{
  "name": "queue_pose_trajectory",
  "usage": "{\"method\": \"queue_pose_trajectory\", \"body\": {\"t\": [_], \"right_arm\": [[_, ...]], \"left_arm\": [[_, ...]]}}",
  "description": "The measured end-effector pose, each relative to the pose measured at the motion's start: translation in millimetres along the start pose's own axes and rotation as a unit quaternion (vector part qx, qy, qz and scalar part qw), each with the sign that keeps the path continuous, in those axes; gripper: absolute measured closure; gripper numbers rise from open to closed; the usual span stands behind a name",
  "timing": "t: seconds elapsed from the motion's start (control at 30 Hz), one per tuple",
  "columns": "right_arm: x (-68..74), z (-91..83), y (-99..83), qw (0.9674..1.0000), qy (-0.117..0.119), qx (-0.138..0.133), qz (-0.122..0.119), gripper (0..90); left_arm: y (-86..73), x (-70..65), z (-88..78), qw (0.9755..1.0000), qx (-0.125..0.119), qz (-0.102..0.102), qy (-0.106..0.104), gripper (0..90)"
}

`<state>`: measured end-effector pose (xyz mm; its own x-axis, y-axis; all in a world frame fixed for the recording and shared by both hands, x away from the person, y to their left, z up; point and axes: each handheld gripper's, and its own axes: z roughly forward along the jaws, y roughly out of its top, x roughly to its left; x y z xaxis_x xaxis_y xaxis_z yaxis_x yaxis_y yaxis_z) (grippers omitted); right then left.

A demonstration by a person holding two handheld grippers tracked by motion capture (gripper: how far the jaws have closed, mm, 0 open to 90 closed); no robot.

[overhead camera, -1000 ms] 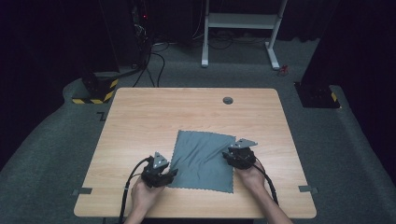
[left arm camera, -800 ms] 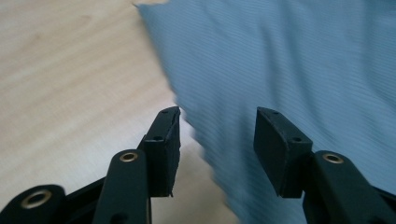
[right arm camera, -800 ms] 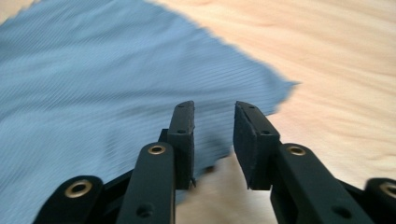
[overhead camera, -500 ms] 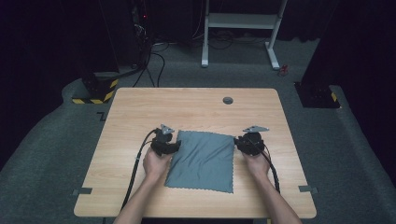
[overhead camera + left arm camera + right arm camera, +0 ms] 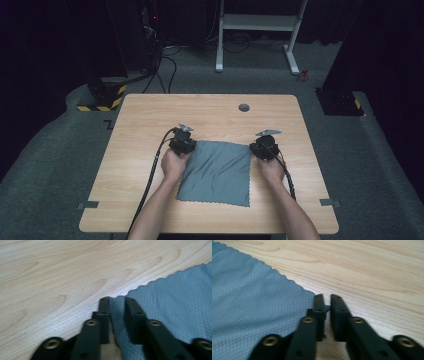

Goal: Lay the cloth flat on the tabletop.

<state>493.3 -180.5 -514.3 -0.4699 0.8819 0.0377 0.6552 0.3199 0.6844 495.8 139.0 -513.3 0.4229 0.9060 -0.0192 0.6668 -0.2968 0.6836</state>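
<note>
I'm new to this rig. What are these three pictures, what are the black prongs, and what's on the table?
No robot here: a person holds a two-jaw gripper in each hand. The high view looks down on the wooden table. The other two come from cameras riding on the grippers; the black prongs are their jaws. A grey cloth lies flat. The left gripper has just been closing, with the cloth's far left corner between its jaws. The right gripper has just been closing on the far right corner and looks pinched on it.
</note>
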Motion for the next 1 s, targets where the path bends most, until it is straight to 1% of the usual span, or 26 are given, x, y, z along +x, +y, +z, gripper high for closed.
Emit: {"method": "queue_pose_trajectory", "body": {"t": [0.03,0.13,0.17,0.23,0.27,0.3,0.37,0.43,0.47,0.53,0.57,0.6,0.63,0.7,0.73,0.77,0.83,0.87,0.93,0.97,1.0], "right_arm": [[0.0,-0.3,0.3,1.0000,0.003,0.004,-0.004,89.7],[2.1,-0.2,1.1,0.9998,-0.002,0.006,-0.019,90.0],[2.1,0.0,1.0,0.9998,-0.003,0.005,-0.020,90.0],[1.7,0.6,1.2,0.9999,-0.004,0.002,-0.015,90.0],[1.1,1.1,1.4,0.9998,-0.007,0.000,-0.017,90.0],[0.6,1.6,2.5,0.9998,-0.007,0.003,-0.017,90.0],[1.4,2.3,8.7,0.9996,-0.011,0.008,-0.025,90.0],[3.1,2.1,13.2,0.9993,-0.020,0.004,-0.031,90.0],[2.1,3.8,15.9,0.9991,-0.023,0.010,-0.034,90.0],[-0.4,6.2,19.5,0.9990,-0.031,0.016,-0.029,90.0],[-2.8,6.7,20.6,0.9991,-0.032,0.012,-0.025,90.0],[-5.0,6.2,20.9,0.9994,-0.031,0.010,-0.015,90.0],[-7.1,5.2,20.2,0.9997,-0.023,0.006,-0.008,90.0],[-5.3,3.1,19.0,0.9998,-0.012,0.002,-0.015,90.0],[-3.2,2.7,18.5,0.9998,-0.001,0.000,-0.019,85.7],[-1.1,3.0,18.7,0.9997,0.006,-0.001,-0.024,78.0],[3.8,4.5,19.4,0.9996,0.006,0.000,-0.026,74.2],[5.8,6.8,19.6,0.9995,0.005,0.003,-0.031,74.4],[10.5,12.4,18.1,0.9988,-0.010,0.022,-0.043,76.4],[11.4,12.5,17.7,0.9989,-0.010,0.019,-0.042,79.3],[11.0,12.6,18.3,0.9987,-0.007,0.020,-0.047,85.9]], "left_arm": [[0.2,0.2,0.0,1.0000,0.001,0.001,-0.003,80.9],[1.6,-0.4,0.4,0.9999,0.005,0.008,-0.011,86.8],[2.4,-0.9,0.2,0.9998,0.009,0.015,-0.009,88.2],[2.5,-1.6,0.3,0.9997,0.008,0.019,-0.009,88.7],[2.4,-0.5,0.2,0.9997,0.009,0.020,-0.011,88.8],[2.2,0.4,0.3,0.9997,0.007,0.018,-0.012,88.9],[2.3,1.9,0.1,0.9998,0.009,0.014,-0.013,89.1],[2.1,3.0,0.0,0.9998,0.007,0.014,-0.009,89.2],[2.1,3.4,0.0,0.9999,0.007,0.014,-0.006,89.2],[1.7,4.4,0.3,0.9999,0.004,0.013,-0.001,89.3],[1.7,5.0,0.3,0.9999,0.004,0.014,0.000,89.4],[1.6,4.6,0.8,0.9999,0.001,0.013,0.002,89.4],[1.7,4.2,1.1,0.9998,0.000,0.018,0.005,89.4],[1.6,3.8,1.6,0.9998,-0.002,0.019,0.006,89.4],[1.7,4.0,1.8,0.9998,-0.003,0.018,0.006,89.4],[1.6,4.0,1.9,0.9999,-0.003,0.016,0.005,89.4],[1.4,4.3,1.5,0.9998,-0.002,0.017,0.006,89.3],[1.2,3.9,1.5,0.9998,-0.003,0.017,0.006,89.3],[1.1,3.8,1.1,0.9998,-0.002,0.019,0.006,89.3],[1.1,3.9,1.1,0.9998,-0.002,0.020,0.006,89.3],[1.2,3.9,1.2,0.9998,-0.002,0.019,0.006,89.3]]}}
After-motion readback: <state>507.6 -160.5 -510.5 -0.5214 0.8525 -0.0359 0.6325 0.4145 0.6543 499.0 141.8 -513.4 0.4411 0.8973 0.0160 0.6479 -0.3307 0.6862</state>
